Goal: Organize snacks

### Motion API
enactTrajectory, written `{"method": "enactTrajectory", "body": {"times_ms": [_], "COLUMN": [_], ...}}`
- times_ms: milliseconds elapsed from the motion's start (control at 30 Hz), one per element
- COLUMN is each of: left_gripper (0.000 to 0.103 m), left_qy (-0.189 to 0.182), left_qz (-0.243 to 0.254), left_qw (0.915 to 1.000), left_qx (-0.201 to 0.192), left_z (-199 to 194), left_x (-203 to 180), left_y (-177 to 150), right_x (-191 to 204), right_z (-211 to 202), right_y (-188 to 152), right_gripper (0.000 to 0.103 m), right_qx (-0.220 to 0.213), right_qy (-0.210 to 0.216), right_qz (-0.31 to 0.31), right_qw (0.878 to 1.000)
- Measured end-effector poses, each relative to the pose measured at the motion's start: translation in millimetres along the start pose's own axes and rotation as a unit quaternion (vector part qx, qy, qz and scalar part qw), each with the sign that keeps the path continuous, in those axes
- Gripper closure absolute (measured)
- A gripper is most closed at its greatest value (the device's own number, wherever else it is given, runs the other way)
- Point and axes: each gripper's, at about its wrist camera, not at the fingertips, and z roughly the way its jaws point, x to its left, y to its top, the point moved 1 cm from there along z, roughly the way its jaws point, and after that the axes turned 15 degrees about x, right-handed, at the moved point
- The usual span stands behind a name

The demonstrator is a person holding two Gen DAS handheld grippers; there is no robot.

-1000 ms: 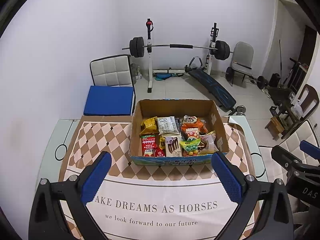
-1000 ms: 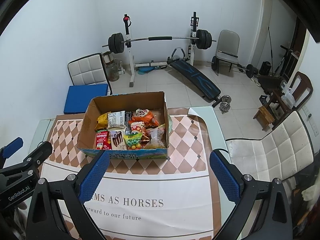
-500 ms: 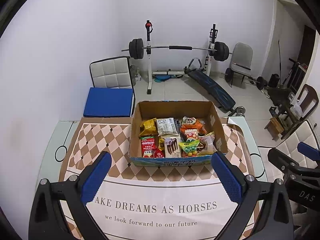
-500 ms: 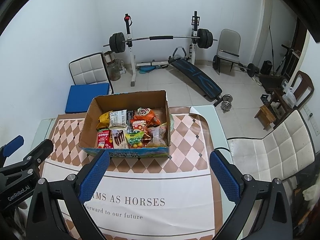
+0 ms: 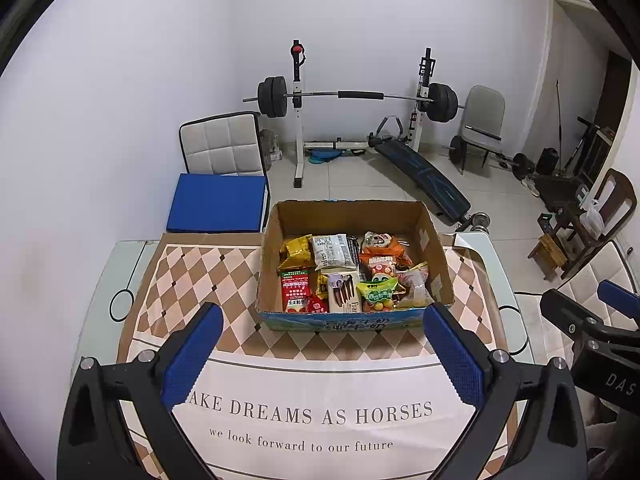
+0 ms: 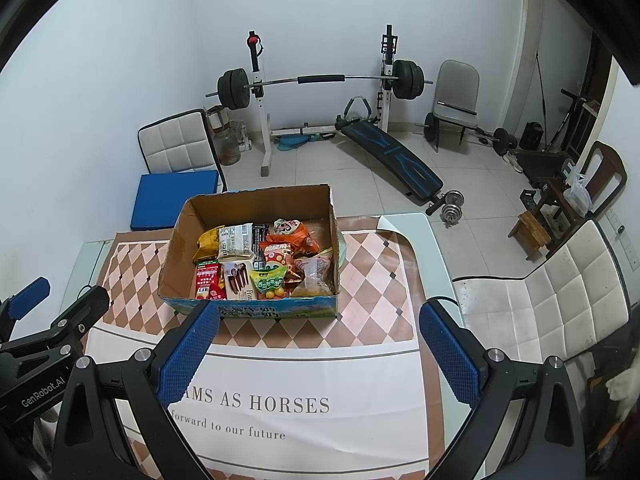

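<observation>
An open cardboard box stands on the table, also in the right wrist view. It holds several snack packets: a yellow bag, a white packet, a red packet, a green candy bag and an orange bag. My left gripper is open and empty, above the cloth in front of the box. My right gripper is open and empty, in front of the box and to its right. Each gripper shows at the edge of the other's view.
A checkered tablecloth with printed words covers the glass table. A chair with a blue cushion stands behind the table. A white chair stands at the right. Gym equipment is by the far wall.
Both grippers have drawn back slightly and risen a little, so the box sits a bit higher in each view. Both stay open.
</observation>
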Motion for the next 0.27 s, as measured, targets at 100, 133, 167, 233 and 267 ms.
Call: {"method": "enactTrajectory", "body": {"times_ms": [100,133,167,233,267], "left_gripper": [0.000,0.000,0.000,0.000,0.000], "left_qy": [0.001,0.001,0.003,0.003,0.001], "left_qz": [-0.001,-0.002,-0.002,-0.002,0.001], "left_qw": [1.0000,1.0000,1.0000,0.9999,0.9999], "left_qx": [-0.004,-0.006,-0.009,-0.010,-0.010], "left_z": [-1.3,-1.9,-3.7,-6.2,-6.7], "left_x": [-0.1,0.4,0.3,-0.4,-0.2], "left_y": [-0.3,1.0,2.3,5.6,5.0], "right_x": [-0.2,-1.3,0.0,-1.9,-1.3], "right_z": [0.0,0.2,-0.5,-0.1,-0.3], "right_y": [-0.3,-1.4,-0.4,-1.2,-0.6], "right_gripper": [0.001,0.001,0.001,0.001,0.001], "right_qx": [0.000,0.000,-0.001,-0.001,-0.001], "right_qy": [-0.001,0.000,0.000,-0.001,-0.001], "right_qz": [0.000,0.000,0.000,0.001,0.001], "right_qw": [1.000,1.000,1.000,1.000,1.000]}}
